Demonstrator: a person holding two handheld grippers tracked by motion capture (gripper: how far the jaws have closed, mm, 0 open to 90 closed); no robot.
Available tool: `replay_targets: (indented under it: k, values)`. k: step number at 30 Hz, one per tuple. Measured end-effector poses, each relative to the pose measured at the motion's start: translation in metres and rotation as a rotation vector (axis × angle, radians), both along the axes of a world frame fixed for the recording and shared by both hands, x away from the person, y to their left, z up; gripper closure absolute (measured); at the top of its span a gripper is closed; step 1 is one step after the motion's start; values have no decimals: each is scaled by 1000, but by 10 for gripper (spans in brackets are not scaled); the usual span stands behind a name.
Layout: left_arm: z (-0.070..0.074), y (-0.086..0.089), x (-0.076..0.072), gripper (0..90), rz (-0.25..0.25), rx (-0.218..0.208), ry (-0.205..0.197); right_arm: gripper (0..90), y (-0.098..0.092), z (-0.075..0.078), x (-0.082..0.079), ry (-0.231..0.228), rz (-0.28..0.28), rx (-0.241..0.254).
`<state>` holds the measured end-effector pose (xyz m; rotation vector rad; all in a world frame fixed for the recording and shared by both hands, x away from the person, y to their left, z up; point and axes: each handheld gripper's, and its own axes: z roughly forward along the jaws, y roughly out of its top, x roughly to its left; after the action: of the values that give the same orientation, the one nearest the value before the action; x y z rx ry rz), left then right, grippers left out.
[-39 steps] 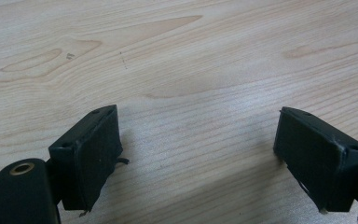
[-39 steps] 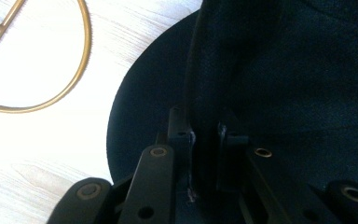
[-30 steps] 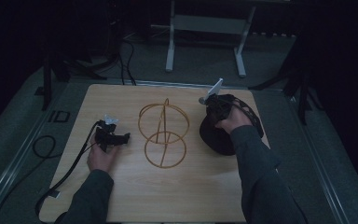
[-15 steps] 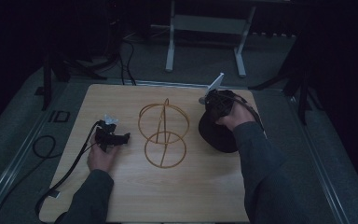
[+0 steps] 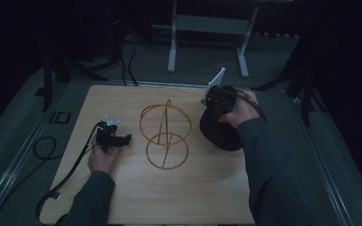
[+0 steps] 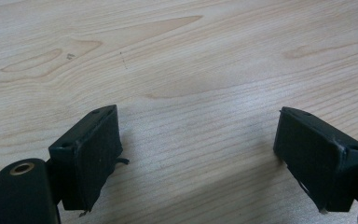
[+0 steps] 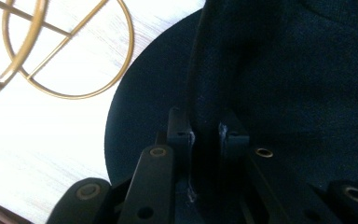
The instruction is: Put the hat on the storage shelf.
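A black cloth hat [image 5: 219,132] is at the right of the wooden table [image 5: 122,188]. My right gripper [image 5: 215,100] is shut on the edge of the black hat [image 7: 284,84], the fabric pinched between its pads and the hat tilted up. A gold wire stand [image 5: 165,134], made of rings on a stem, stands in the middle of the table and appears in the right gripper view [image 7: 70,51] to the left of the hat. My left gripper [image 5: 122,139] rests low at the left of the table, open, with bare wood between its jaws [image 6: 198,154].
A black cable [image 5: 70,174] trails from the left gripper off the table's left edge. Grey metal legs of a frame [image 5: 207,28] stand on the floor beyond the far edge. A small label [image 5: 59,117] sits at the table's left rim.
The right gripper has risen a little with the hat's edge in it, lifting that side. The left gripper has stayed where it was.
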<state>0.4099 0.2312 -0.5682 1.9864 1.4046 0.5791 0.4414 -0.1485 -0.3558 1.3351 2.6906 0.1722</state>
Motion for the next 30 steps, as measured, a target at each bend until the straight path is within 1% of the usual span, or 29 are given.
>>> replay_targets:
  k: [4, 7, 10, 11, 14, 16, 17, 22, 23, 25, 30]
  values:
    - [0, 0, 0, 143, 1, -2, 0, 795, 2, 5, -1, 2, 21, 3]
    - [0, 0, 0, 143, 1, -1, 0, 792, 4, 9, -4, 4, 47, -7]
    - [0, 0, 0, 142, 1, -1, 0, 791, 5, 13, -5, -1, 58, -9]
    - [0, 0, 0, 143, 1, -1, 0, 791, 7, 17, -7, -5, 66, -9]
    - [0, 0, 0, 143, 2, -2, 0, 790, 9, 22, -9, -13, 81, -7]
    - [0, 0, 0, 142, 2, -2, 0, 790, 10, 23, -10, -14, 83, -4]
    - [0, 0, 0, 142, 1, -1, 0, 790, 11, 28, -11, -16, 90, 6]
    - [0, 0, 0, 143, 1, 0, 0, 790, 12, 34, -14, -14, 99, 11]
    - [0, 0, 0, 143, 1, -1, 0, 790, 13, 38, -17, -13, 113, 18]
    - [0, 0, 0, 143, 1, -1, 0, 789, 13, 42, -19, -13, 121, 20]
    - [0, 0, 0, 142, 1, 0, 0, 789, 14, 48, -23, -24, 132, 8]
